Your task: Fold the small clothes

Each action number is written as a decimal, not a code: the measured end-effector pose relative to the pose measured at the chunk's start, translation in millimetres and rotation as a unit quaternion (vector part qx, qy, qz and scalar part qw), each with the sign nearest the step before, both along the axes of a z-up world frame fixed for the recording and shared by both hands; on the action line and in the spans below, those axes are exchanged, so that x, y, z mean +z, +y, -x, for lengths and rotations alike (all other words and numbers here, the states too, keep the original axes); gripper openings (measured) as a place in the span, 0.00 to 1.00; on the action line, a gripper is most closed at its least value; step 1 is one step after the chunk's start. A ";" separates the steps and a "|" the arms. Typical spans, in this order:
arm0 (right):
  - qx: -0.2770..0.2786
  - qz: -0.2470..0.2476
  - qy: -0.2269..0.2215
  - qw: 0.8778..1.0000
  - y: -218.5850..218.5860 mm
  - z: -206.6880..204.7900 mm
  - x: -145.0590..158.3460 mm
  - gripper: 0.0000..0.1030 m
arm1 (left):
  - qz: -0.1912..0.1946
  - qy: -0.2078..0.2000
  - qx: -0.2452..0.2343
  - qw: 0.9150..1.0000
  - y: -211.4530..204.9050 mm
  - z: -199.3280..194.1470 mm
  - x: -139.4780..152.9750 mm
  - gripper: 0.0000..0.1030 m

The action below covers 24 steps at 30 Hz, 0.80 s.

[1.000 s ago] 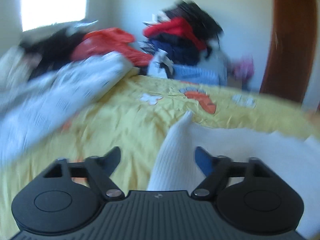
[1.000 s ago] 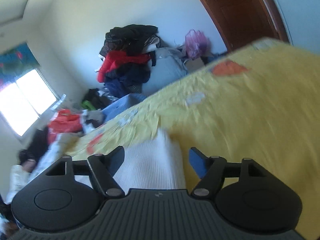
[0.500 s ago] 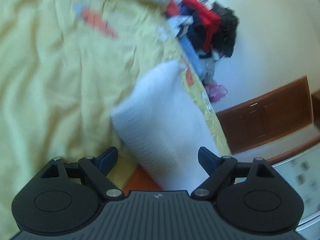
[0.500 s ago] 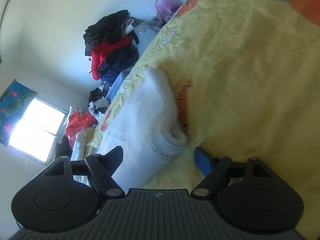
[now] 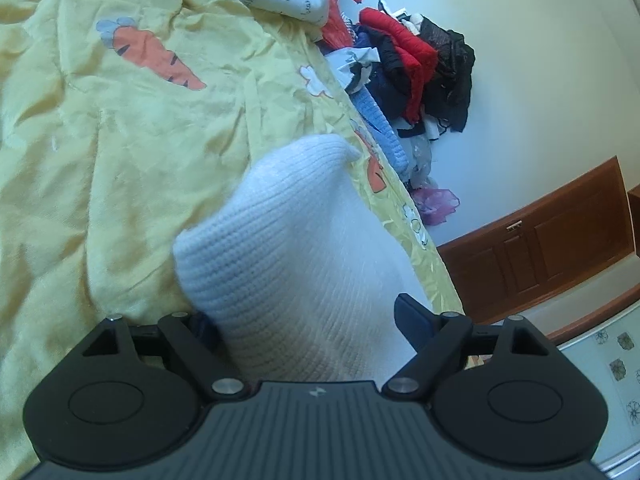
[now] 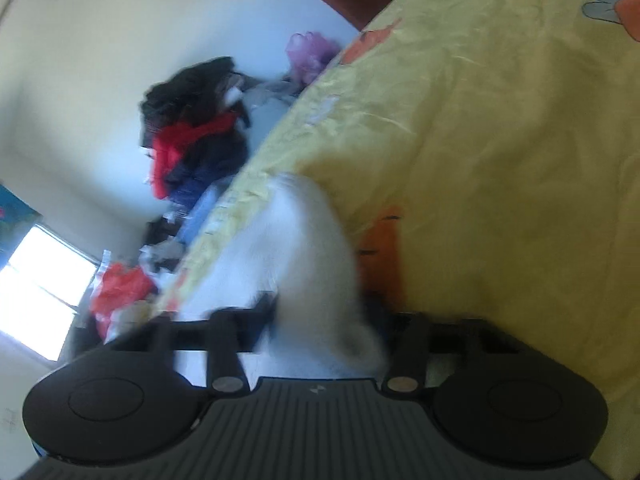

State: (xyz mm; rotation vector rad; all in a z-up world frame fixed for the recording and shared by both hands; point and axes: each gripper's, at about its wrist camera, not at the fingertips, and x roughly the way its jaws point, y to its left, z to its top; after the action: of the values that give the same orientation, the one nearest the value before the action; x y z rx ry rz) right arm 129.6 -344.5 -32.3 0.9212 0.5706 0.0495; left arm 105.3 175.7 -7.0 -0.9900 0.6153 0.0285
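Right claw (image 6: 320,316) just closing around white knit (image 6: 304,264), left claw (image 5: 308,320) narrowing

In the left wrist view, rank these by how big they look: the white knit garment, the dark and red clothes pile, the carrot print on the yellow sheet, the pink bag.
1. white knit garment, though nearness to the camera inflates it
2. clothes pile
3. carrot print
4. pink bag

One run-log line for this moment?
left hand-held gripper: closing, straddles white knit garment | right hand-held gripper: closing on it | yellow bedspread beneath
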 end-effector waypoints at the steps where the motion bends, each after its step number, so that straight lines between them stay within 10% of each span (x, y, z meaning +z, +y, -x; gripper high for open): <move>1: -0.001 -0.002 -0.001 1.000 -1.1 -0.1 -1.3 0.42 | 0.001 0.006 0.005 1.000 1.4 0.4 0.0 0.69; 3: 0.003 0.000 0.004 1.000 -2.8 -0.6 -1.2 0.39 | -0.015 0.032 0.010 0.999 4.1 0.7 0.4 0.32; 10: 0.027 -0.021 -0.037 0.999 -6.9 11.5 37.2 0.26 | -0.089 0.033 -0.022 0.995 -5.6 -0.7 32.8 0.19; 16: 0.062 -0.033 -0.082 0.994 -27.6 69.4 75.6 0.16 | -0.061 -0.005 -0.062 0.996 1.4 57.6 71.2 0.13; 24: 0.019 0.020 0.028 0.999 -78.1 146.2 36.7 0.21 | -0.067 0.078 -0.033 0.994 43.2 136.0 23.4 0.12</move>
State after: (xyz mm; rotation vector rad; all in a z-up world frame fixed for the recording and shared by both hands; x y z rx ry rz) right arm -16.6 -422.6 4.3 0.8754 0.6387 0.0465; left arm -30.7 218.9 16.3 -0.8417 0.7792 0.0880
